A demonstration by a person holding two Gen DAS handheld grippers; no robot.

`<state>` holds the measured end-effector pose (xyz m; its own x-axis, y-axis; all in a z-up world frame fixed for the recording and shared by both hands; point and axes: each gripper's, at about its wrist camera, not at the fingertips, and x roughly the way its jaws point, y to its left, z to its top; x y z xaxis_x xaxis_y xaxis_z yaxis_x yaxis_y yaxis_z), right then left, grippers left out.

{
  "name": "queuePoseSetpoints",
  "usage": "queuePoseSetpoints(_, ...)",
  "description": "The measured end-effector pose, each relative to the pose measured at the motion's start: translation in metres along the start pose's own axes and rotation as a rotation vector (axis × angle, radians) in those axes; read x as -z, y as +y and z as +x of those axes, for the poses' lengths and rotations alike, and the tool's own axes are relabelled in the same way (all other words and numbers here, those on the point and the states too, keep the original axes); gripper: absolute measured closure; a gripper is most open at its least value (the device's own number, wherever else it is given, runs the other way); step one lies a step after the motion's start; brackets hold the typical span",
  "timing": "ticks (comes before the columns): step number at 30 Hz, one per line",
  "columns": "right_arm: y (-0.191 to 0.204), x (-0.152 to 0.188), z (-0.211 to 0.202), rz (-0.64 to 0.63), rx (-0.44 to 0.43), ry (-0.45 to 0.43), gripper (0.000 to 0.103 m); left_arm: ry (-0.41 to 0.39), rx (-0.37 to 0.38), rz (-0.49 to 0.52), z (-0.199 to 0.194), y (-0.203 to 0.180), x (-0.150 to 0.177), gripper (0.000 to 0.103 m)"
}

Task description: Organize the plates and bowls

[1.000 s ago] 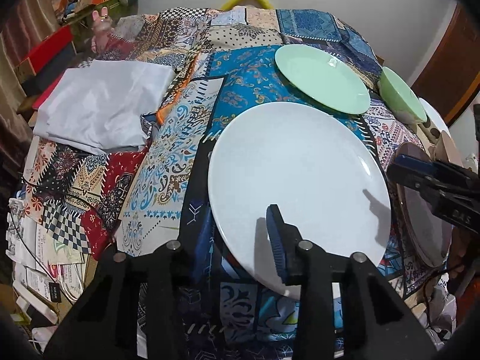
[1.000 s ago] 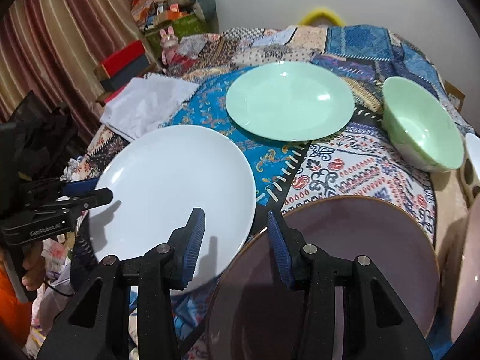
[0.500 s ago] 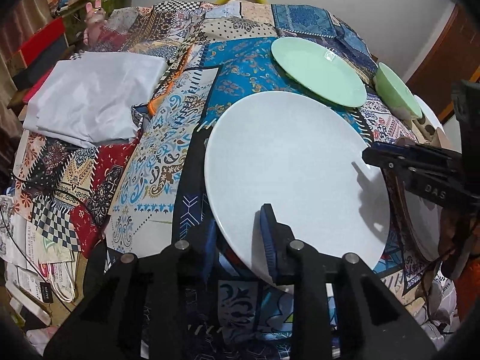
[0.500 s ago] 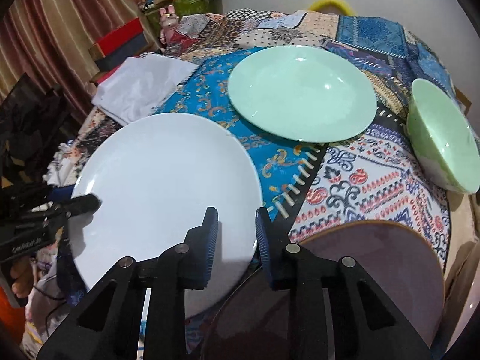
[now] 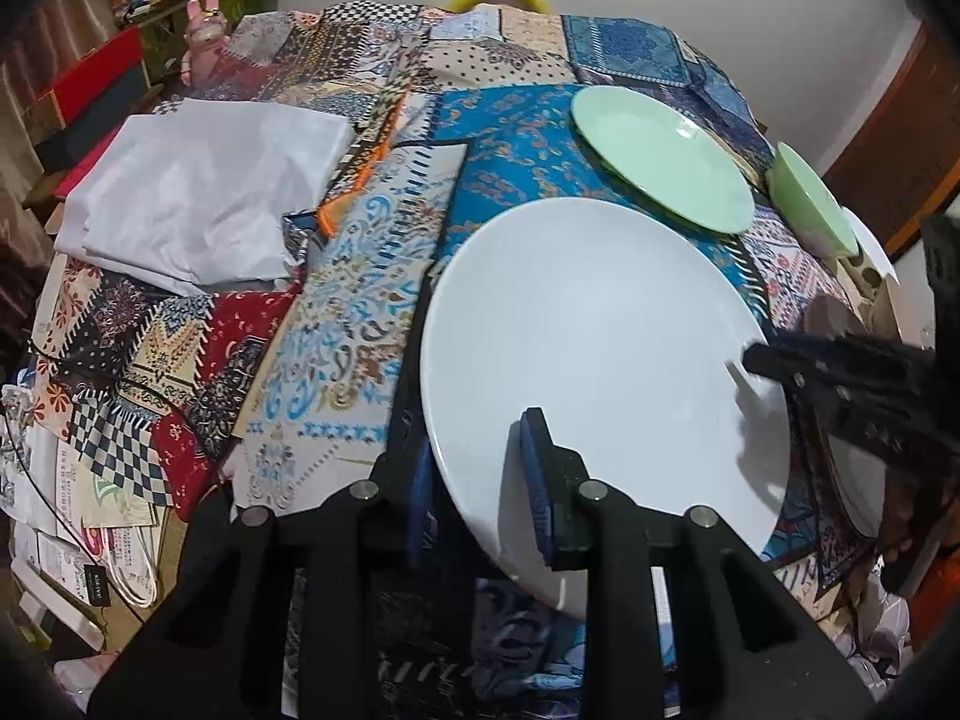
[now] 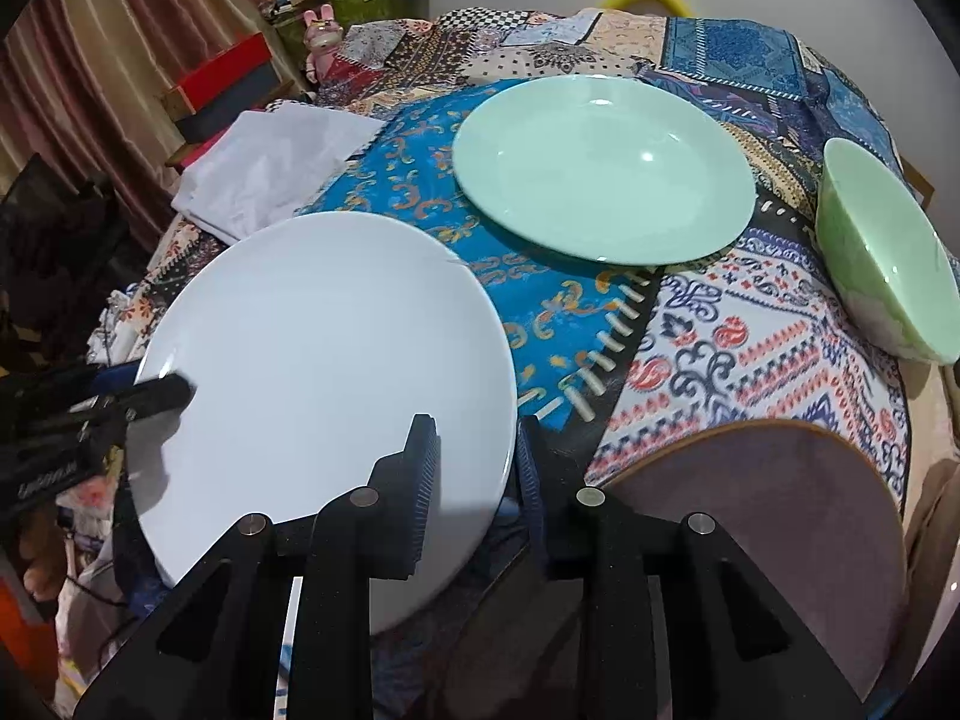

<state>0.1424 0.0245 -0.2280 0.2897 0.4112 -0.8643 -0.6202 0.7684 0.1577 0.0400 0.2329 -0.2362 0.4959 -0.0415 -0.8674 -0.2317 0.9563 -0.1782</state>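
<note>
No text can be read with certainty: the white lettering on the black gripper body at the lower left of the right wrist view is too blurred.

A table covered with a patchwork cloth of blue, red, cream and checkered printed panels fills both views. In the right wrist view, a large round white plate sits at lower left. A round pale green plate lies at upper centre, apart from it across a blue panel. A pale green bowl rests at the right edge, and a round dull mauve plate with a brown rim lies at lower right. A folded white cloth lies at upper left of the left wrist view.
</note>
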Motion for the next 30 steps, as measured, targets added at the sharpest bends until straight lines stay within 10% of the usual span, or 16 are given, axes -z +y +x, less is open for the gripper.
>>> queuePoseSetpoints(21, 0.030, 0.019, 0.009, -0.058, -0.052, 0.012, 0.066, 0.031, 0.045, -0.027, 0.000, 0.009, 0.016, 0.063)
queuePoseSetpoints(30, 0.016, 0.014, 0.004, 0.017, -0.090, -0.013, 0.078, 0.012, 0.027, -0.028, -0.005, 0.007, 0.014, 0.063)
